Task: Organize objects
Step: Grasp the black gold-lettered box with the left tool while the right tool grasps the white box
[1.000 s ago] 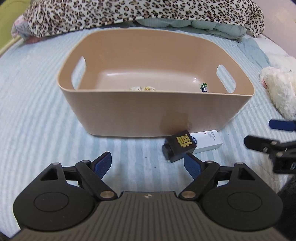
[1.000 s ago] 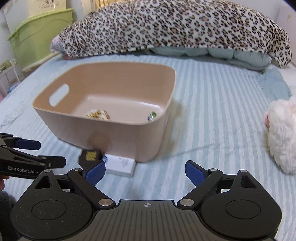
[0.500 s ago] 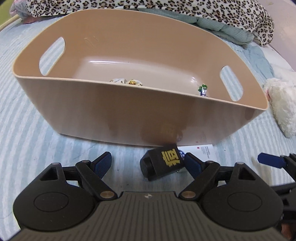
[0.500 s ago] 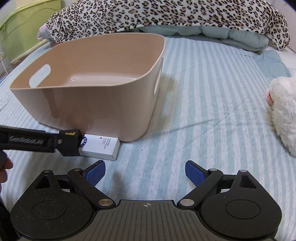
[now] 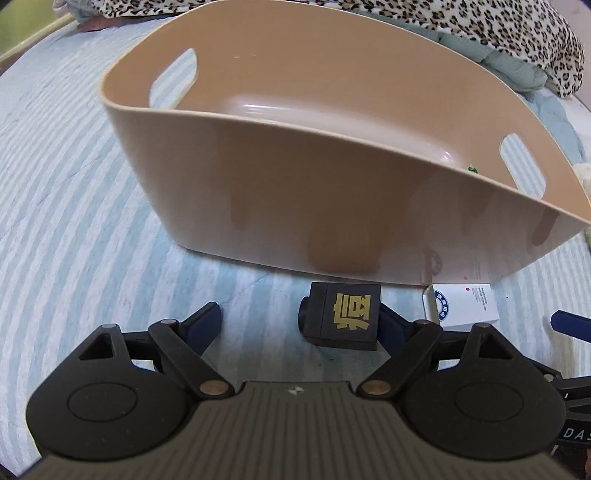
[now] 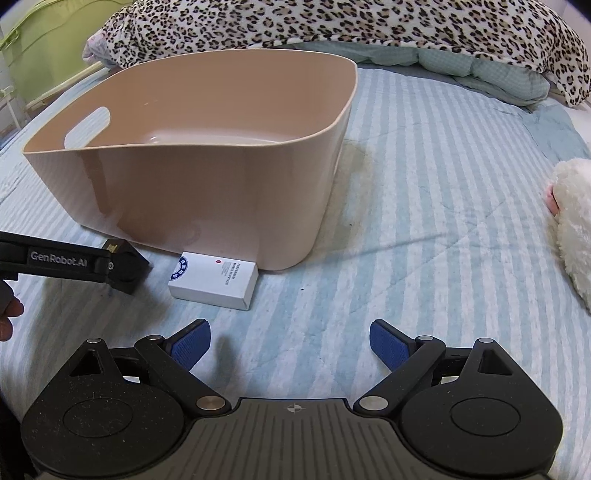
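Observation:
A small black box with a gold character [image 5: 343, 317] lies on the striped bed cover in front of the tan plastic bin [image 5: 295, 206]. My left gripper [image 5: 301, 321] is open around it, the box against the right finger and apart from the left one. A white carton [image 5: 461, 304] lies right of it by the bin wall; it also shows in the right wrist view [image 6: 214, 280]. My right gripper [image 6: 290, 341] is open and empty above the cover, near the white carton. The left gripper's finger [image 6: 70, 260] partly hides the black box [image 6: 129, 269] there.
The tan bin [image 6: 207, 192] holds a small green-wrapped item [image 5: 472, 169]. A white plush toy [image 6: 572, 229] lies at the right. A leopard-print blanket [image 6: 332, 26] and quilt lie behind the bin. A green storage box [image 6: 33, 48] stands far left.
My left gripper has moved forward and right so the black box now sits between its fingers. My right gripper has come lower and closer to the white carton.

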`<state>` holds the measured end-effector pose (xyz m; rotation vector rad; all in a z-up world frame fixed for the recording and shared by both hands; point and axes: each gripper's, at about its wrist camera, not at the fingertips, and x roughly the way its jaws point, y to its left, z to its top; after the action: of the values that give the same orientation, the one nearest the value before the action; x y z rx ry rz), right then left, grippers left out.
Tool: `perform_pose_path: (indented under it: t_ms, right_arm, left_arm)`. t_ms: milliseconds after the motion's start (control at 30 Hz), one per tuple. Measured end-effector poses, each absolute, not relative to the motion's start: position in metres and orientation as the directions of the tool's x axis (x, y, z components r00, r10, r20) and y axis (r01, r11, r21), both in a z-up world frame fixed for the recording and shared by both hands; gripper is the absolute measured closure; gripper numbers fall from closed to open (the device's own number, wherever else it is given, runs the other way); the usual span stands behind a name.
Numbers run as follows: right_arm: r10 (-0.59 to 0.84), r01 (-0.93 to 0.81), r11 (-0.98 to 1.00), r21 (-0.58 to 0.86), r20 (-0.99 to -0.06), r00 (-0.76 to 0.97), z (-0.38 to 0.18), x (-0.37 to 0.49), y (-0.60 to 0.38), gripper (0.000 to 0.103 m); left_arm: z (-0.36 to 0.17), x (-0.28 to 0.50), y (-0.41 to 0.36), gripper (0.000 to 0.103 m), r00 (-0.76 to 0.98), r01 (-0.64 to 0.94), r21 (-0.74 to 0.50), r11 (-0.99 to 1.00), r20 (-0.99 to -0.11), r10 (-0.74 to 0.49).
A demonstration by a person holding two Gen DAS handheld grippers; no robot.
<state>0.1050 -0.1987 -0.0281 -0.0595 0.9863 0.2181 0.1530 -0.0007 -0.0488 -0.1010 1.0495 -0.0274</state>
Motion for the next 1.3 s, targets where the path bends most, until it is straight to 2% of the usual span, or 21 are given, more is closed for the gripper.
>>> perform_pose_path:
  t_ms: [333, 533, 633, 800, 867, 900, 933, 1000, 1100, 1133, 1167, 1233, 1300]
  right_arm:
    - [0.184, -0.233, 0.970, 0.067, -0.829, 0.529, -0.030, 0.108, -0.183, 0.008]
    - [0.203, -0.247, 0.965, 0.082, -0.832, 0.516, -0.041, 0.118, -0.166, 0.008]
    - [0.191, -0.237, 0.969, 0.075, -0.833, 0.518, -0.046, 0.124, -0.161, 0.008]
    - [0.162, -0.226, 0.973, 0.046, -0.830, 0.533, -0.054, 0.129, -0.155, 0.007]
    - [0.158, -0.234, 0.972, 0.032, -0.825, 0.543, -0.055, 0.128, -0.153, 0.008]
    - [0.157, -0.240, 0.971, 0.025, -0.821, 0.549, -0.056, 0.126, -0.153, 0.011]
    - [0.159, -0.245, 0.969, 0.023, -0.818, 0.553, -0.055, 0.125, -0.153, 0.013]
    - [0.163, -0.254, 0.967, 0.020, -0.815, 0.556, -0.055, 0.122, -0.152, 0.021]
    - [0.175, -0.264, 0.964, 0.025, -0.810, 0.560, -0.054, 0.121, -0.152, 0.031]
    - [0.178, -0.265, 0.964, 0.029, -0.809, 0.560, -0.053, 0.121, -0.152, 0.032]
    - [0.183, -0.262, 0.964, 0.036, -0.808, 0.560, -0.053, 0.121, -0.152, 0.032]
    - [0.196, -0.252, 0.966, 0.061, -0.807, 0.557, -0.051, 0.121, -0.153, 0.024]
    - [0.205, -0.237, 0.968, 0.083, -0.806, 0.555, -0.052, 0.123, -0.152, 0.022]
  left_arm:
    - [-0.040, 0.154, 0.028, 0.014, 0.515, -0.068, -0.138, 0.988, -0.853, -0.083]
    - [-0.049, 0.155, 0.033, 0.013, 0.479, -0.060, -0.205, 0.977, -0.865, -0.152]
    - [-0.053, 0.154, 0.025, 0.011, 0.476, -0.053, -0.172, 0.984, -0.870, -0.126]
    - [-0.055, 0.156, 0.009, 0.013, 0.461, -0.029, -0.110, 0.993, -0.883, -0.084]
    - [-0.055, 0.156, 0.004, 0.022, 0.463, -0.021, -0.087, 0.996, -0.884, -0.068]
    - [-0.054, 0.155, 0.002, 0.030, 0.466, -0.009, -0.091, 0.996, -0.882, -0.076]
    - [-0.053, 0.156, 0.001, 0.043, 0.467, 0.003, -0.101, 0.995, -0.880, -0.091]
    - [-0.051, 0.156, -0.002, 0.056, 0.458, 0.020, -0.106, 0.994, -0.883, -0.103]
    - [-0.049, 0.155, -0.002, 0.057, 0.459, 0.032, -0.095, 0.995, -0.883, -0.099]
    - [-0.048, 0.155, 0.000, 0.057, 0.460, 0.027, -0.103, 0.994, -0.882, -0.104]
    - [-0.048, 0.154, 0.003, 0.057, 0.461, 0.019, -0.114, 0.993, -0.880, -0.110]
    - [-0.047, 0.153, 0.008, 0.057, 0.461, 0.002, -0.128, 0.992, -0.880, -0.115]
    - [-0.046, 0.152, 0.009, 0.057, 0.461, -0.009, -0.102, 0.995, -0.883, -0.086]
